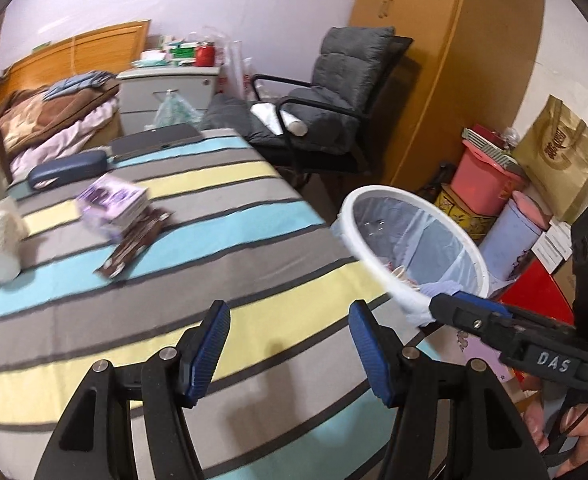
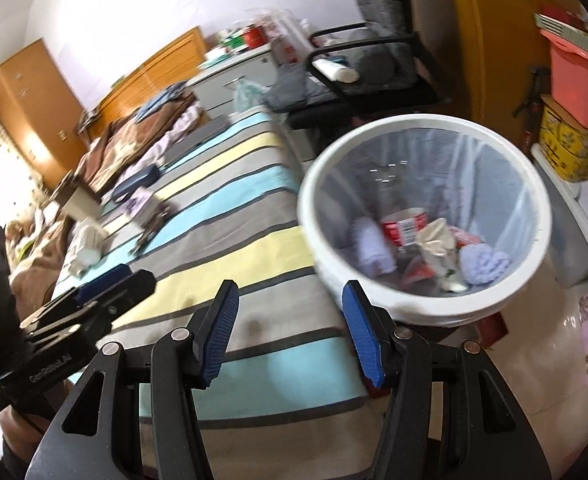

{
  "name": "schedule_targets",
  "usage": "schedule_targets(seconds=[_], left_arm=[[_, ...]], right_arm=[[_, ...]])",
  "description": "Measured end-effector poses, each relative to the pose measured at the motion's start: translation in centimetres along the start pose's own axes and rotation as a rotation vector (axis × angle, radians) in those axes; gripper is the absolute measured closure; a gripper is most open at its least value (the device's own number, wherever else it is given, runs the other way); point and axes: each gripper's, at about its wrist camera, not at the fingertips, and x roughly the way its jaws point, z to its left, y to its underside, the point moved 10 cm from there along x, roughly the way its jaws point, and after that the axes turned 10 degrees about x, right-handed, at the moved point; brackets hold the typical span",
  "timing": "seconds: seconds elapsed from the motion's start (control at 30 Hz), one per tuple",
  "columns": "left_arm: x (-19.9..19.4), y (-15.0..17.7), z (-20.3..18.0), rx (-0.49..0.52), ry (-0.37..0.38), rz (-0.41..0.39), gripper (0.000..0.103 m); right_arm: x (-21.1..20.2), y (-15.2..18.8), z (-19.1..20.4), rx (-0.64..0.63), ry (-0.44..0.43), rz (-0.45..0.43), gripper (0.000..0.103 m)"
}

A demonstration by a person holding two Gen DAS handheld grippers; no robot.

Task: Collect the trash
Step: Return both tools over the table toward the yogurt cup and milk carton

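The left gripper [image 1: 288, 350], low in the left wrist view, is released, its blue pads wide apart with only the striped bed [image 1: 198, 240] between them. The right gripper [image 2: 290, 334] is likewise released and holds nothing. In the left wrist view the right gripper reaches in from the lower right, its tip beside the near rim of the bin; whether it touches the rim is hard to tell.

The white trash bin [image 2: 506, 292], lined with a clear bag, sits right of centre in the right wrist view, at the bed's edge. Inside lie a red can [image 2: 404, 226], crumpled paper [image 2: 438, 246] and a pale blue cloth [image 2: 484, 262].

On the bed, at middle left of the left wrist view, are a purple box [image 1: 112, 204], a brown wrapper [image 1: 134, 242] touching it, a white roll [image 1: 0, 246] and a dark blue case [image 1: 68, 169].
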Motion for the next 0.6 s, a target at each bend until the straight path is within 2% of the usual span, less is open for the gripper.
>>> schedule_targets(seconds=[0.2,0.37,0.6], left_arm=[[-1.5,2.2,3.2,-0.049,-0.059,0.011,0.042],[-2.9,3.2,6.0,-0.088,-0.106,0.004,0.042],[-4.2,4.3,9.8,-0.138,-0.177,0.006,0.042]], right_arm=[[0.6,0.5,2.9,-0.042,-0.059,0.010,0.047],[1.1,1.3,5.5,-0.134,-0.076,0.011,0.047],[3.2,2.3,8.2,-0.223,-0.107,0.086,0.047]])
